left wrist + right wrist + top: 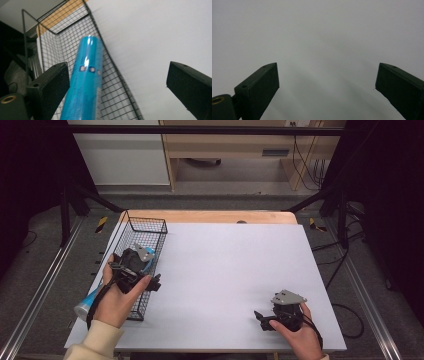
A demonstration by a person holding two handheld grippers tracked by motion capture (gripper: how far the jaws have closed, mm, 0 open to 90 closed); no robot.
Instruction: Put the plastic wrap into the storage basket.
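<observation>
A blue tube point(86, 82) with a white cap end point(84, 306) lies lengthwise in a black wire basket point(150, 226) at the table's left edge. My left gripper point(149, 272) hovers over the basket's near half. In the left gripper view the left gripper point(117, 82) is open, jaws wide apart. The tube runs up close beside its left jaw, and I cannot tell if they touch. My right gripper point(262, 320) sits low over the white table near the front right. In the right gripper view the right gripper point(327, 85) is open with nothing between its jaws.
The white tabletop point(235, 265) stretches between the two hands. The basket's right wall point(117, 75) stands between the tube and that surface. A wooden strip point(210, 216) edges the far side, with black frame posts beyond.
</observation>
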